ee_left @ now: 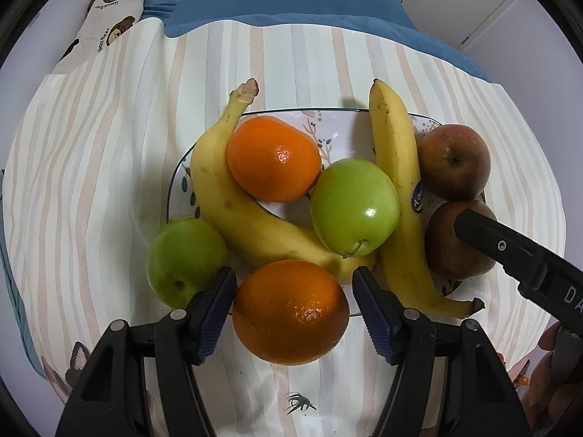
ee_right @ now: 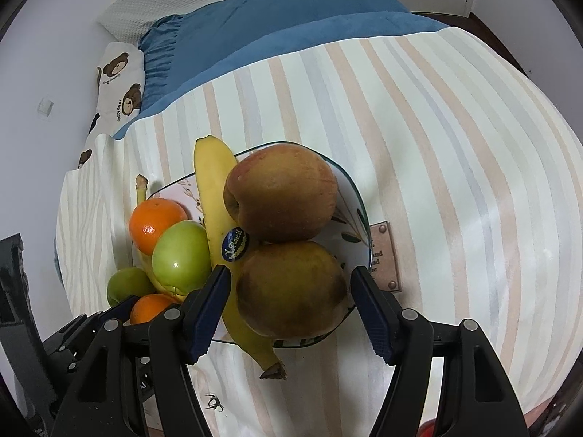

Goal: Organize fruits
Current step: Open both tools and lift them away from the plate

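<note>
sitting between the left tongs (ee_left: 293,284), an orange (ee_left: 290,311), unclamped.

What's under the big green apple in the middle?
The green apple leans on a curved banana lying on the patterned plate. A bare bit of plate shows beside it. Whether the apple touches the plate underneath is hidden.

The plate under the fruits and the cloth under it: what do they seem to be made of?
The plate looks like glazed ceramic: white, smooth, with a thin dark rim and painted leaf sprigs. It could also be melamine. The cloth looks like a matte woven textile with pastel stripes; it wrinkles and drapes at the edges.
</note>
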Demonstrator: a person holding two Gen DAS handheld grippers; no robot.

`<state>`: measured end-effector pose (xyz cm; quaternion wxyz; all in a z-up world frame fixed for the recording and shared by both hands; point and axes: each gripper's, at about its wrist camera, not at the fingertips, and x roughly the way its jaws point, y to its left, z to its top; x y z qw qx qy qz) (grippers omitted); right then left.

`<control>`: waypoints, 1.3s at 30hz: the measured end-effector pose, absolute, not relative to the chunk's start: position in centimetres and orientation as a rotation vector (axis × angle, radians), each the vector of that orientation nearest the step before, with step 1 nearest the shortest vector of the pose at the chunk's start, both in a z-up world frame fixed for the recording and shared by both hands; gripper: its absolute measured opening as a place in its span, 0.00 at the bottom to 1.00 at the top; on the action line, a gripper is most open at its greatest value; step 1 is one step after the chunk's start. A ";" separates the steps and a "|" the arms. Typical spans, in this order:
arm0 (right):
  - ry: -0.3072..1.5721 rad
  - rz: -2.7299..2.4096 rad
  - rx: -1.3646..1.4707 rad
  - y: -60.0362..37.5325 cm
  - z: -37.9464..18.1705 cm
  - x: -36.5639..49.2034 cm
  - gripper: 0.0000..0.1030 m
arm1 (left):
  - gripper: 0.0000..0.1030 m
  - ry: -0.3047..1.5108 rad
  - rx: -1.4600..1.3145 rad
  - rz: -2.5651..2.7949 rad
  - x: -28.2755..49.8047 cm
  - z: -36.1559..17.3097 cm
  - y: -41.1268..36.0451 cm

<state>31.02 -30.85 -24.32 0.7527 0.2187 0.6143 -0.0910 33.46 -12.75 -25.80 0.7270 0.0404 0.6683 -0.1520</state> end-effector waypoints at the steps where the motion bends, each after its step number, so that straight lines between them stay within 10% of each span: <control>1: 1.342 -0.201 0.479 -30.9 -24.3 31.0 0.69 | 0.63 1.473 0.088 -0.334 33.4 -25.6 -12.8; 26: 1.249 -0.208 0.329 -30.1 -18.9 27.4 0.80 | 0.64 1.310 0.145 -0.281 31.4 -19.2 -11.1; 39: 1.191 -0.218 0.154 -26.9 -15.9 23.7 0.98 | 0.98 1.200 0.160 -0.228 28.3 -16.1 -8.9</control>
